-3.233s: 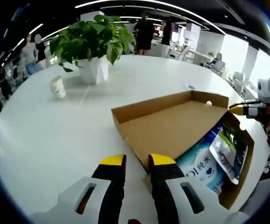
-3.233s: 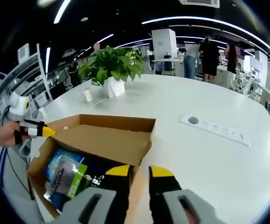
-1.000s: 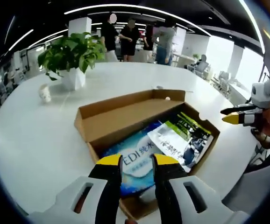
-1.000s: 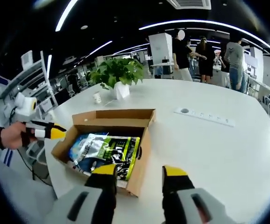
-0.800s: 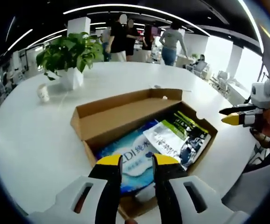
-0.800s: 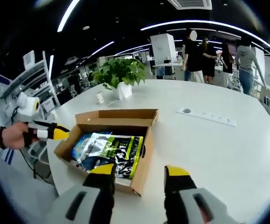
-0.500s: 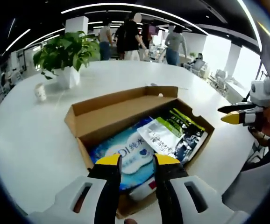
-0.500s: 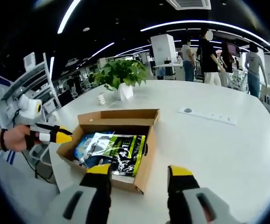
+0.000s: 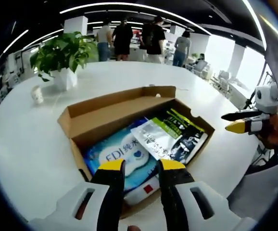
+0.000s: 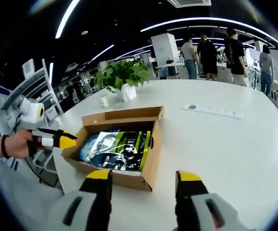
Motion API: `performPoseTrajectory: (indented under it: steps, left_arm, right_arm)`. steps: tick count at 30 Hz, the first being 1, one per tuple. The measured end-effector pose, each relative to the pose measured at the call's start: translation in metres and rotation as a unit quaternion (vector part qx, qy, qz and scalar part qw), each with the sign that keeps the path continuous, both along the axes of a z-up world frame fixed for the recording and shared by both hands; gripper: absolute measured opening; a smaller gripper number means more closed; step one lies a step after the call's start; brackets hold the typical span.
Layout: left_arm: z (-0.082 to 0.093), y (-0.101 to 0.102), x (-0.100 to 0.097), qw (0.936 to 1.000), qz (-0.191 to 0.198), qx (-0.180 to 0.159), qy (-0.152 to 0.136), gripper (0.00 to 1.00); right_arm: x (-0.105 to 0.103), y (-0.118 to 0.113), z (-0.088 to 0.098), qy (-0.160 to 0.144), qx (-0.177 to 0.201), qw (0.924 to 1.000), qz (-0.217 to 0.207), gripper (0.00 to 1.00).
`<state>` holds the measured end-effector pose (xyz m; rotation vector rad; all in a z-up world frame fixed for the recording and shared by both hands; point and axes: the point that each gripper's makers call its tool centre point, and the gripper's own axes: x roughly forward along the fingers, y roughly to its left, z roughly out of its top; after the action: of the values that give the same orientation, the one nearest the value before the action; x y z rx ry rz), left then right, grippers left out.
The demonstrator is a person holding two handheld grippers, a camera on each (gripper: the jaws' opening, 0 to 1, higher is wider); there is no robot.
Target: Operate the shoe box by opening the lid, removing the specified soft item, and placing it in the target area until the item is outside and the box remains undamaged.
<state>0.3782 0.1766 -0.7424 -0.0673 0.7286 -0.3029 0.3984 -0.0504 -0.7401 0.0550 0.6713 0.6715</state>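
Note:
The brown shoe box (image 9: 71,126) stands open on the white table, its lid tipped back on the far side. Inside lie a blue wipes pack (image 9: 117,155) and, partly over it, a silver, green and black pouch (image 9: 173,137). My left gripper (image 9: 141,166) hovers over the box's near edge, open by a narrow gap with nothing between its jaws. My right gripper (image 10: 144,177) is open wide in front of the box (image 10: 151,159), just short of its near wall. The pouch (image 10: 122,147) covers most of the blue pack (image 10: 87,146). The other gripper shows at the side of each view: left (image 10: 57,138), right (image 9: 240,122).
A potted plant (image 9: 62,53) and a small white cup (image 9: 36,94) stand behind the box. A power strip (image 10: 213,110) is set into the table to the right. People stand far behind the table. White tabletop lies bare right of the box (image 10: 225,149).
The lid, part raised 3.2 s ago with both grippers at it, now stands fully back and the pouch shows whole. The right jaws have spread wide. Both views have drawn back.

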Motion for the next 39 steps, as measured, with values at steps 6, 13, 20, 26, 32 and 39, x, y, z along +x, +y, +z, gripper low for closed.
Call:
performPoseTrajectory:
  steps: [6,13,20,26,32,39]
  left_arm:
    - [0.000,-0.005,-0.004,1.0000,-0.003,-0.002,0.000,0.27]
    - [-0.001,-0.008,-0.008,1.0000,-0.007,-0.005,0.002,0.27]
    - [0.001,-0.010,-0.011,0.9999,-0.010,-0.008,0.000,0.27]
    - [0.000,-0.010,-0.015,0.9999,-0.012,-0.009,0.002,0.27]
    - [0.001,-0.011,-0.017,0.9999,-0.014,-0.010,0.002,0.27]
    - [0.001,-0.011,-0.019,0.9998,-0.014,-0.012,0.002,0.27]
  right_arm:
    - [-0.005,-0.004,-0.002,0.001,0.001,1.0000,-0.005,0.53]
    - [-0.012,-0.005,-0.002,0.004,0.005,0.9999,-0.009,0.51]
    - [-0.018,-0.005,-0.003,0.001,0.001,1.0000,-0.008,0.52]
    - [-0.024,-0.002,-0.004,-0.002,-0.003,1.0000,-0.001,0.54]
    - [-0.029,0.000,-0.006,-0.001,-0.005,1.0000,0.001,0.56]
    - [-0.032,-0.001,-0.005,-0.001,-0.002,1.0000,-0.001,0.55]
